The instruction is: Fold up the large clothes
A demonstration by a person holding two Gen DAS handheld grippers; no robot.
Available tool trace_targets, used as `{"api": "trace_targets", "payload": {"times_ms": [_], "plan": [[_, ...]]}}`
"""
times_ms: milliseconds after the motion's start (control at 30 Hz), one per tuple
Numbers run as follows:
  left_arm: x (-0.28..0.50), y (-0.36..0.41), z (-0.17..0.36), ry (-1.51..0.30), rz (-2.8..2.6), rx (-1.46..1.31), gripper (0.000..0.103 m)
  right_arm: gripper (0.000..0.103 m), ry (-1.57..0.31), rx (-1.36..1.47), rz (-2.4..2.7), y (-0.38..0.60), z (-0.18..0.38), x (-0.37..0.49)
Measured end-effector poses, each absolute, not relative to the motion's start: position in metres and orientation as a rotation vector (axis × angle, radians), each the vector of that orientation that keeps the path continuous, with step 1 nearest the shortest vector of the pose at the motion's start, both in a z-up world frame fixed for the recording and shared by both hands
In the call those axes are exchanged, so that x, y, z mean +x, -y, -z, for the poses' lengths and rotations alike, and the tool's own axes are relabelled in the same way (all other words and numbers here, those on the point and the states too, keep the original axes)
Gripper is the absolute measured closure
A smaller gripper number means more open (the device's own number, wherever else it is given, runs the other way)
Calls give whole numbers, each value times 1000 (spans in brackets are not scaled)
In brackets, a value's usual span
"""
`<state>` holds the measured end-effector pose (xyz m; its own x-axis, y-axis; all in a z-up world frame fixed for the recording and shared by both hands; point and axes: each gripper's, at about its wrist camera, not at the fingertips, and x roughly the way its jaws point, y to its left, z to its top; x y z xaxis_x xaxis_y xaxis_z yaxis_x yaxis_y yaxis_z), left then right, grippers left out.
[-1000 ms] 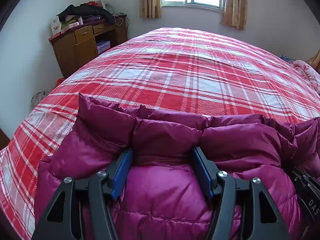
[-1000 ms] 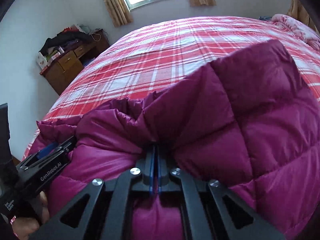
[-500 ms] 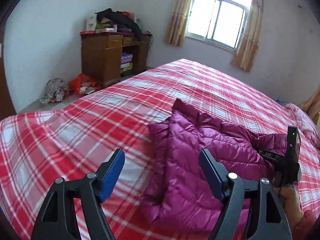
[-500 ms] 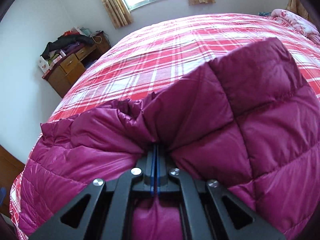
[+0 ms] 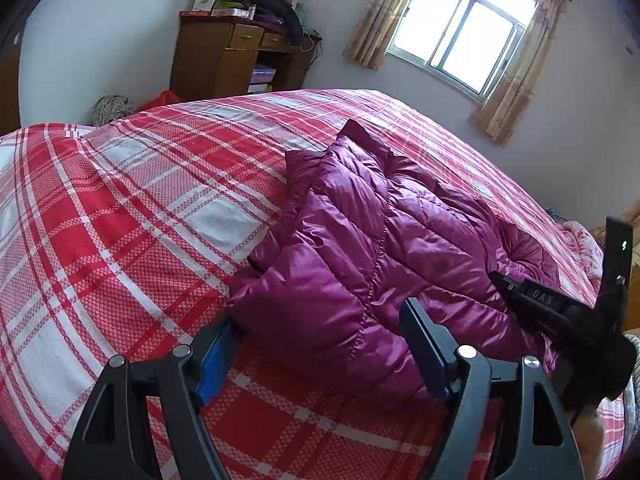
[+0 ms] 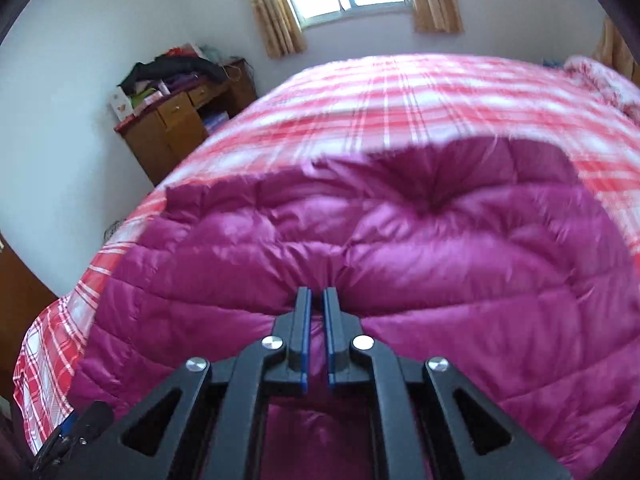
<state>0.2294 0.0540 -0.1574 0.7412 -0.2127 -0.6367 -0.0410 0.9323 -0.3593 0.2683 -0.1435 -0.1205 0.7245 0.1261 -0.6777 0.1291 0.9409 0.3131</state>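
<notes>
A magenta quilted down jacket (image 5: 380,240) lies folded on the red plaid bed (image 5: 120,208). My left gripper (image 5: 320,352) is open and empty, low over the bed, with the jacket's near corner between its spread fingers. My right gripper (image 6: 316,300) sits on the jacket (image 6: 400,248), its jaws a narrow gap apart with a pinch of fabric at the tips; the frame is blurred. The right gripper also shows in the left wrist view (image 5: 520,292), at the jacket's right side.
A wooden cabinet (image 5: 236,60) piled with clothes and boxes stands by the far wall left of the bed. A curtained window (image 5: 460,28) is behind the bed. A pink blanket (image 5: 584,240) lies at the bed's right end.
My left gripper let go and pulled back from the jacket, then came in low at its near corner. My right gripper lowered the lifted fold flat and its jaws parted slightly.
</notes>
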Motion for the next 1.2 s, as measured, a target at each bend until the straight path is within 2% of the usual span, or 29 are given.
{"api": "trace_targets", "payload": {"times_ms": [67,367,400,433,467,533,600,633,733,800,900,1033,1200], "plan": [[235,-57,159,-724,89,-388,25,101,-756,344,0,145,130,268],[264,-50,164,-682,96,-492,25,103,-767,389,-24,151,135,268],[265,-47,160,-671,112,-481,29,103,-769,398,-29,152,136,268],[266,-44,156,-655,131,-464,43,103,-769,407,-34,155,138,267],[266,-41,150,-639,153,-448,49,103,-770,413,-36,156,138,267],[266,-33,133,-602,208,-423,69,103,-774,412,-36,157,138,267],[263,-20,113,-561,275,-375,79,103,-783,424,-46,160,137,267],[262,-12,103,-542,296,-335,81,103,-791,435,-62,164,137,267],[253,20,73,-473,343,-195,81,103,-849,490,-145,180,133,273],[246,39,57,-438,365,-130,81,99,-868,568,-185,197,123,270],[239,58,43,-396,402,-77,81,91,-749,598,-173,229,92,243],[228,82,43,-362,433,-4,81,90,-702,583,-128,269,72,210],[221,109,45,-353,465,66,81,90,-672,569,-30,301,75,171]]}}
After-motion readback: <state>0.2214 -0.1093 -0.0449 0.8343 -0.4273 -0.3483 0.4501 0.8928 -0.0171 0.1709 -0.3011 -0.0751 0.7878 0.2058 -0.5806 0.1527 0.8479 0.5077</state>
